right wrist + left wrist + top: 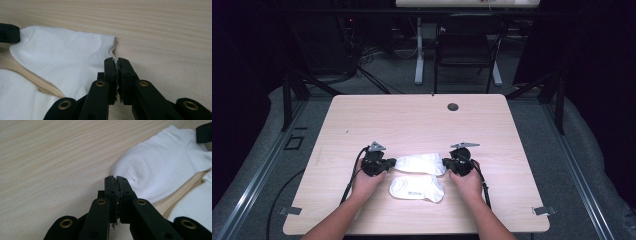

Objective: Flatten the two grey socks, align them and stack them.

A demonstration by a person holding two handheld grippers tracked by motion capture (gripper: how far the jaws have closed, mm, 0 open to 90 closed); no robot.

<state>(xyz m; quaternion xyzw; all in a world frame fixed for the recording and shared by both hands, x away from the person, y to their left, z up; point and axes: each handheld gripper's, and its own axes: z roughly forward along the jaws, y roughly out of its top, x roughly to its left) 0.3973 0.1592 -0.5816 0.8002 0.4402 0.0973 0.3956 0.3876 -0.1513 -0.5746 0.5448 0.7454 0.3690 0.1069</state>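
l gripper [388, 163] & r gripper [447, 164] closed at far sock [421, 163] ends

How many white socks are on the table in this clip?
2. One white fabric sock lies across the light wooden table between the two grippers; the second white sock lies just nearer the person, between the hands. Nothing suggests a hidden third.

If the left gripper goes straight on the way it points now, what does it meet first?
Most likely the far white sock: the shut left gripper sits at its rounded end and points along it. Whether the tips already touch the fabric is unclear.
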